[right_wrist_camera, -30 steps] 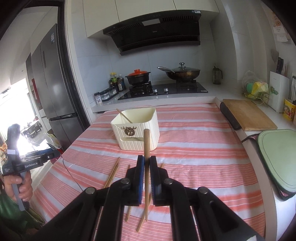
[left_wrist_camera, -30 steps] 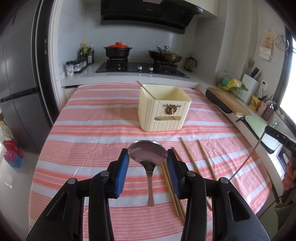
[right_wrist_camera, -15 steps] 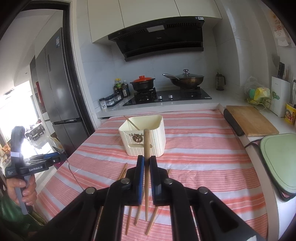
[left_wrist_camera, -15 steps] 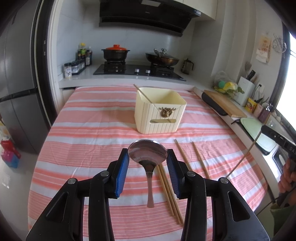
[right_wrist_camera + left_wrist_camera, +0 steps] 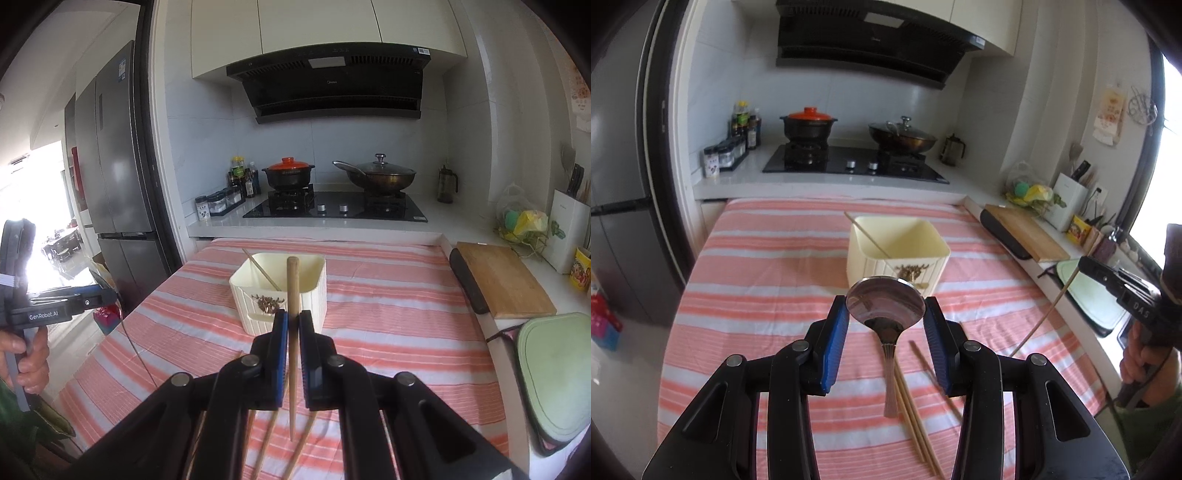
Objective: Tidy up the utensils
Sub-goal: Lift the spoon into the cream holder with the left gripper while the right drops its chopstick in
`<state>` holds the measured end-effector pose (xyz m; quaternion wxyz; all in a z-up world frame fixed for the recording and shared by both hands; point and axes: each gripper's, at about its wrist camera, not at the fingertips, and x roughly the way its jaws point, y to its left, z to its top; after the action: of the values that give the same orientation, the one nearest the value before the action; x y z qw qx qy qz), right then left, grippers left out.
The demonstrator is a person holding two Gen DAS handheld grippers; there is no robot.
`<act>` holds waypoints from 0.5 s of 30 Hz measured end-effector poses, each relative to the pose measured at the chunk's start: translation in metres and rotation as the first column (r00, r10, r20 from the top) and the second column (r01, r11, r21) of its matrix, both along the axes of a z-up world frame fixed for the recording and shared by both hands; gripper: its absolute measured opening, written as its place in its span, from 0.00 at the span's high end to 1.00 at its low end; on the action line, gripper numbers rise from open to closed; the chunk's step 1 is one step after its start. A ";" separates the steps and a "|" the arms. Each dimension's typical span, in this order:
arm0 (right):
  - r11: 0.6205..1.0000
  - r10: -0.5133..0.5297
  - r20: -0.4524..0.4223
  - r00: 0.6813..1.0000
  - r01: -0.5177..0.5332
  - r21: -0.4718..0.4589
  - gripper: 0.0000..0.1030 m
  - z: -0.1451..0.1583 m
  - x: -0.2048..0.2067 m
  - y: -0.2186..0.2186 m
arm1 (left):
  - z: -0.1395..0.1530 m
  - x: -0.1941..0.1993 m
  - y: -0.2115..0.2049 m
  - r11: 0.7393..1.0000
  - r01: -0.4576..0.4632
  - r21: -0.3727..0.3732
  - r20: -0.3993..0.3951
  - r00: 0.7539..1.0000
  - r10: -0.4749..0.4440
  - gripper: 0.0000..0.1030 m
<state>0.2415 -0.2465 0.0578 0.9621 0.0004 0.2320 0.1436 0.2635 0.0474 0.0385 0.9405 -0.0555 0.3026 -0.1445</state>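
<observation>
My left gripper (image 5: 885,310) is shut on a steel spoon (image 5: 885,306), pads pressing the bowl's sides, handle hanging down above the striped cloth. My right gripper (image 5: 293,321) is shut on a wooden chopstick (image 5: 292,295) that stands nearly upright between its pads. The cream utensil holder (image 5: 897,248) (image 5: 279,291) stands mid-table ahead of both grippers, with one chopstick (image 5: 866,234) leaning inside it. Loose chopsticks (image 5: 916,410) (image 5: 266,439) lie on the cloth below the grippers. In the left wrist view the right gripper (image 5: 1123,295) with its chopstick shows at the right edge.
The table (image 5: 768,258) wears a pink-and-white striped cloth. Behind it are a stove with a red-lidded pot (image 5: 808,123) and a wok (image 5: 903,136). A wooden cutting board (image 5: 502,280) and a green board (image 5: 554,369) lie on the counter at right. A fridge (image 5: 118,166) stands left.
Both grippers have risen with the spoon and the chopstick still held. The holder and the loose chopsticks now sit lower in both views.
</observation>
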 end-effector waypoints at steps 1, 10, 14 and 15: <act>1.000 0.001 0.012 1.000 -0.001 -0.001 0.94 0.006 0.007 0.002 | 0.011 0.006 0.001 1.000 -0.001 0.000 0.019 1.000 0.001 0.60; 0.999 -0.031 0.198 0.980 0.026 0.032 0.94 0.067 0.083 0.028 | 0.085 0.071 -0.009 0.998 -0.045 -0.040 0.209 0.976 0.053 0.60; 0.998 -0.031 0.262 0.965 0.018 0.053 0.94 0.075 0.121 0.041 | 0.086 0.111 -0.025 0.996 -0.083 -0.030 0.254 0.963 0.088 0.60; 0.998 -0.025 0.261 0.965 0.010 0.060 0.94 0.072 0.131 0.044 | 0.082 0.123 -0.029 0.996 -0.088 -0.028 0.248 0.964 0.093 0.60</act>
<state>0.3725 -0.2026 0.1298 0.9851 0.0115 0.0986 0.1407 0.3867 0.0188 0.1205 0.9761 -0.0587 0.1779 -0.1098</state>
